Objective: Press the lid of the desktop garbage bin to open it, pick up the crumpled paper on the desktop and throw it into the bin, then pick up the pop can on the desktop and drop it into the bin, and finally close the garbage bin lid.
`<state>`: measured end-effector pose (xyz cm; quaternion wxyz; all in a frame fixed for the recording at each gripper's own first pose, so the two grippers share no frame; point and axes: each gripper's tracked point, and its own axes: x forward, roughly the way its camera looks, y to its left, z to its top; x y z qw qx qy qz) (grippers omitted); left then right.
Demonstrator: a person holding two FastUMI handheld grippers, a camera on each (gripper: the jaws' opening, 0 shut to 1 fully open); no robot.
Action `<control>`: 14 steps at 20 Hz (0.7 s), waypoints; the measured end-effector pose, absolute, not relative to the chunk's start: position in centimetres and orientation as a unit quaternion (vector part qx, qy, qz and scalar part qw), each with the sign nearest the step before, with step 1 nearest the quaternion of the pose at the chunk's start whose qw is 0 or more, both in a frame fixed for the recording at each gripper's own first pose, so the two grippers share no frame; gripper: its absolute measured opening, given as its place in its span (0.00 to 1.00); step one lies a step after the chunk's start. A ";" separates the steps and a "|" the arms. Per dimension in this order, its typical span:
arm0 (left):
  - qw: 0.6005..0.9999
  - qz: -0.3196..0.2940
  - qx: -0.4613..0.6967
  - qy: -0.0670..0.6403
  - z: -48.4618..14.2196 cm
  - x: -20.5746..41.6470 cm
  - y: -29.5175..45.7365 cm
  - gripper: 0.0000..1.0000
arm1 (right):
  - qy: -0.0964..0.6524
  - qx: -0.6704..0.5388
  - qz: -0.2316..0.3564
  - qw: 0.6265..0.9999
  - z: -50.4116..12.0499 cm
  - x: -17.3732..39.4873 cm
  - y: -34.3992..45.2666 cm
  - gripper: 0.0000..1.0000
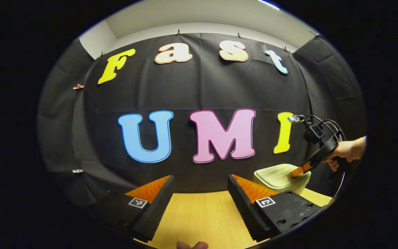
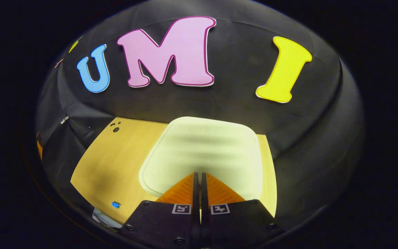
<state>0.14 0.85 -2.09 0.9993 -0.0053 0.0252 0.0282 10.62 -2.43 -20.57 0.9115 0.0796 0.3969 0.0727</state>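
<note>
In the left gripper view the left gripper (image 1: 200, 193) is held low over the wooden table (image 1: 199, 218), level and pointing toward the booth's back wall, its two fingers spread well apart with nothing between them. A fingertip of the person's hand (image 1: 192, 245) peeks in at the bottom edge of that view. Off to the right, farther back on the table, stands the pale garbage bin (image 1: 282, 181) with its lid down. Above it the person's other hand (image 1: 346, 154) grasps the handle of the right gripper (image 1: 297, 172), which slants steeply downward and to the left so that its tips rest on the bin's lid near the edge closest to that hand; a small camera and looping cables sit on the upper end of the tool.

In the right gripper view the right gripper (image 2: 199, 180) has its fingers brought together, only a thin slit between them, with nothing held. Its tips lie on the bin lid (image 2: 202, 152), at the near side of the lid and about mid-width. The bin sits at the far right corner of the table (image 2: 116, 162), close to the black cloth wall
</note>
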 end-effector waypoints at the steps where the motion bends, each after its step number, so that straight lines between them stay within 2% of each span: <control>1: 0.999 0.028 -0.005 0.027 -2.3 0.2 0.8 0.98 | 0.401 0.082 0.075 0.909 -20.6 10.4 -2.4 0.06; 6: 0.999 0.032 -0.011 0.028 -2.3 0.1 1.0 0.98 | 0.412 0.084 0.082 0.904 -20.7 10.0 -2.5 0.05; 14: 0.999 0.032 -0.013 0.028 -2.2 -0.2 1.1 0.98 | 0.352 0.078 0.070 0.930 -17.8 10.9 -2.5 0.05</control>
